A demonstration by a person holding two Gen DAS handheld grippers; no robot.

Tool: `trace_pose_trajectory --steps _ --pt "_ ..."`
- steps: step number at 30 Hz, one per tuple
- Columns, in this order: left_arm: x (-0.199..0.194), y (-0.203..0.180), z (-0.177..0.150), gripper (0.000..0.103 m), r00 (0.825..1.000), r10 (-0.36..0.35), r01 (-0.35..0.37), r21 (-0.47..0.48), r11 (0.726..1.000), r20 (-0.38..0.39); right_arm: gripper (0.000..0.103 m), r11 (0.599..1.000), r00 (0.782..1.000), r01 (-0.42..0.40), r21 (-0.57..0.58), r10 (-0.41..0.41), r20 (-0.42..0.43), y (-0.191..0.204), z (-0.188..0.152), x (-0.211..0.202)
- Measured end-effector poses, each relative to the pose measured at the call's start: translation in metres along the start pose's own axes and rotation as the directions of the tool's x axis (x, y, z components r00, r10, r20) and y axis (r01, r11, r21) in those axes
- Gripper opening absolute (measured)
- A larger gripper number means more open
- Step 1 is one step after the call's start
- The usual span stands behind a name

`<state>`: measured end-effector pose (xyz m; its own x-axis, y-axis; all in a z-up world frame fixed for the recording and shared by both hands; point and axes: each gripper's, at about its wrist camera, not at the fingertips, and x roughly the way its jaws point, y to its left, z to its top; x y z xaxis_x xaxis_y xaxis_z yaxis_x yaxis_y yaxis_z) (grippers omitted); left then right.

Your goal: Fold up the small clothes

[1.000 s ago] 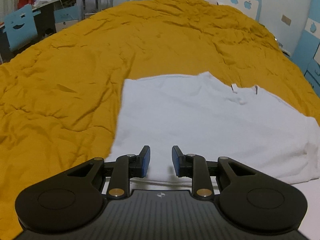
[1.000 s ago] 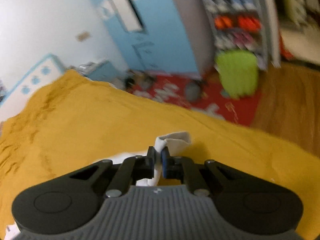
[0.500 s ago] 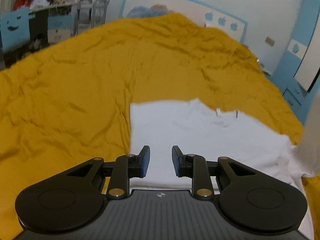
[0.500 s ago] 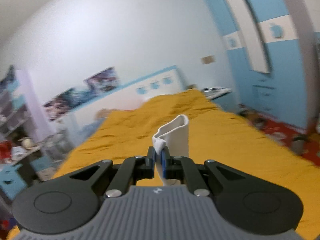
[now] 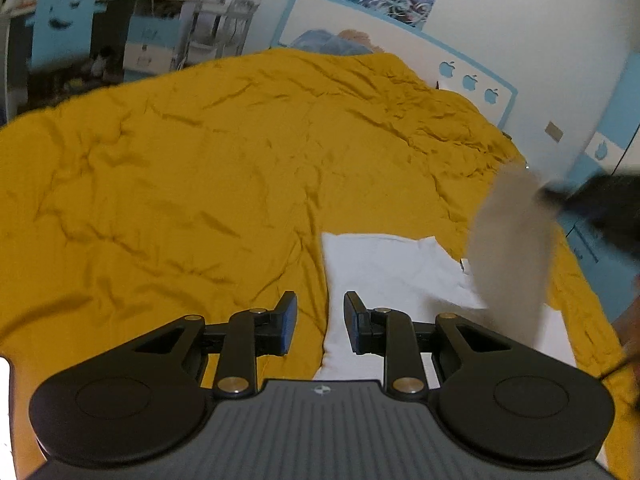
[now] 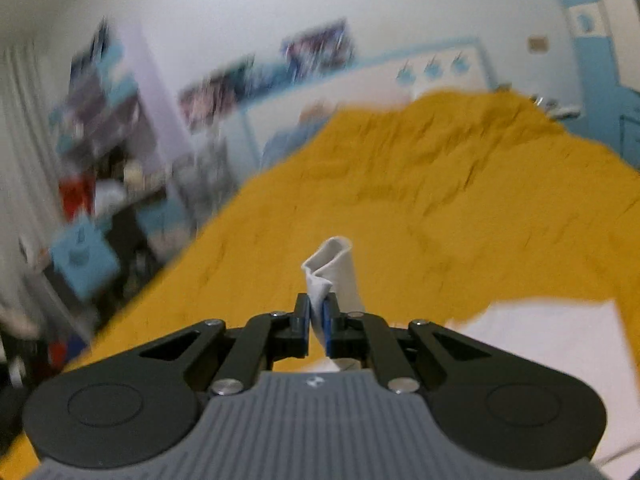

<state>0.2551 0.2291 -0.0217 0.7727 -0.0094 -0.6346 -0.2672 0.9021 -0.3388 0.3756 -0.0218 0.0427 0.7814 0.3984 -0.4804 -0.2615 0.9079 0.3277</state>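
A white shirt (image 5: 392, 272) lies flat on the yellow bedspread (image 5: 200, 168). In the left wrist view my left gripper (image 5: 320, 300) hovers over the shirt's left edge, open, with nothing between its blue pads. My right gripper (image 6: 316, 304) is shut on a bunched fold of the white shirt (image 6: 332, 268) and holds it up above the bed. In the left wrist view that lifted flap (image 5: 512, 240) hangs blurred at the right, below the dark right gripper (image 5: 592, 204). The flat part of the shirt (image 6: 560, 344) shows at lower right in the right wrist view.
A desk with a blue chair (image 5: 60, 36) and shelves stands beyond the bed's far left side. The white headboard (image 5: 468, 80) with apple marks and a blue pillow (image 5: 328, 42) are at the far end. A blue wardrobe (image 5: 612, 140) lines the right wall.
My right gripper has swung round from the floor side to over the bed, carrying the shirt fold. The lifted flap has entered the left view from the right. My left gripper has shifted towards the shirt's left edge.
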Motion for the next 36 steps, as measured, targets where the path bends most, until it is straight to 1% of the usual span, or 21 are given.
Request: trace_pose_trajectory --steps 2,4,7,8,9,10,12,14,15,16,17,19,20,22,24,26,28,30,33,34,36 --pt "0.004 0.008 -0.002 0.031 1.0 -0.007 0.006 -0.025 1.0 -0.014 0.001 1.0 0.996 -0.022 0.004 0.023 -0.092 0.009 -0.032 0.029" --pt "0.009 0.017 -0.005 0.031 0.999 -0.016 0.015 -0.048 0.999 -0.028 0.002 0.999 0.984 -0.036 0.028 0.04 -0.175 0.009 -0.061 0.05" --pt "0.016 0.025 -0.006 0.031 0.998 -0.051 0.048 -0.087 0.995 -0.036 0.009 0.993 0.947 -0.083 0.08 0.104 -0.303 0.004 -0.091 0.082" --pt "0.017 0.027 -0.006 0.031 0.997 -0.066 0.063 -0.099 0.993 -0.035 0.01 0.99 0.937 -0.099 0.104 0.128 -0.326 0.0 -0.101 0.083" --pt "0.02 0.029 -0.007 0.031 0.996 -0.082 0.077 -0.11 0.991 -0.036 0.019 0.985 0.929 -0.117 0.129 0.155 -0.337 -0.003 -0.106 0.084" --pt "0.023 0.029 -0.007 0.031 0.995 -0.093 0.088 -0.121 0.989 -0.039 0.029 0.981 0.926 -0.131 0.143 0.173 -0.337 -0.006 -0.109 0.086" --pt "0.029 0.028 -0.009 0.031 0.993 -0.11 0.103 -0.134 0.986 -0.049 0.033 0.974 0.921 -0.163 0.156 0.207 -0.33 -0.011 -0.109 0.083" --pt "0.036 0.023 -0.011 0.031 0.991 -0.115 0.105 -0.131 0.986 -0.064 0.033 0.966 0.912 -0.198 0.165 0.243 -0.331 -0.02 -0.108 0.076" --pt "0.039 0.021 -0.013 0.031 0.991 -0.115 0.106 -0.124 0.987 -0.071 0.033 0.964 0.909 -0.213 0.157 0.255 -0.331 -0.025 -0.105 0.071" --pt "0.042 0.019 -0.014 0.031 0.99 -0.119 0.11 -0.116 0.987 -0.078 0.034 0.967 0.911 -0.218 0.134 0.251 -0.326 -0.032 -0.104 0.064" --pt "0.045 0.015 -0.017 0.031 0.989 -0.121 0.111 -0.109 0.988 -0.085 0.034 0.971 0.917 -0.213 0.107 0.237 -0.32 -0.038 -0.096 0.063" --pt "0.052 0.011 -0.02 0.031 0.988 -0.114 0.104 -0.093 0.99 -0.102 0.034 0.987 0.939 -0.16 0.032 0.162 -0.305 -0.061 -0.089 0.048" --pt "0.056 0.009 -0.021 0.031 0.988 -0.106 0.097 -0.082 0.992 -0.11 0.034 0.992 0.947 -0.123 0.007 0.12 -0.297 -0.077 -0.082 0.044" --pt "0.062 0.002 -0.025 0.031 0.989 -0.082 0.076 -0.051 0.996 -0.121 0.034 0.998 0.96 -0.04 -0.047 0.025 -0.279 -0.108 -0.082 0.028" --pt "0.065 -0.006 -0.03 0.031 0.99 -0.071 0.07 -0.013 0.997 -0.122 0.035 0.992 0.965 0.064 -0.11 -0.09 -0.247 -0.145 -0.084 0.007" --pt "0.07 -0.012 -0.035 0.031 0.99 -0.055 0.058 0.022 0.998 -0.127 0.036 0.973 0.954 0.16 -0.164 -0.195 -0.229 -0.181 -0.087 -0.015" --pt "0.075 -0.015 -0.038 0.031 0.99 -0.033 0.04 0.044 0.998 -0.138 0.038 0.948 0.932 0.239 -0.209 -0.285 -0.224 -0.214 -0.092 -0.037" --pt "0.082 -0.016 -0.043 0.031 0.988 -0.015 0.023 0.05 0.998 -0.152 0.039 0.917 0.906 0.3 -0.262 -0.36 -0.222 -0.243 -0.099 -0.059" --pt "0.09 -0.015 -0.05 0.031 0.985 0.008 0.001 0.052 0.999 -0.173 0.043 0.882 0.878 0.332 -0.335 -0.419 -0.231 -0.268 -0.114 -0.081" --pt "0.092 -0.016 -0.052 0.031 0.985 0.017 -0.007 0.055 0.998 -0.174 0.043 0.877 0.874 0.332 -0.347 -0.424 -0.237 -0.275 -0.12 -0.084" --pt "0.092 -0.017 -0.056 0.031 0.985 0.031 -0.02 0.064 0.998 -0.172 0.043 0.875 0.873 0.326 -0.357 -0.424 -0.242 -0.284 -0.126 -0.082"
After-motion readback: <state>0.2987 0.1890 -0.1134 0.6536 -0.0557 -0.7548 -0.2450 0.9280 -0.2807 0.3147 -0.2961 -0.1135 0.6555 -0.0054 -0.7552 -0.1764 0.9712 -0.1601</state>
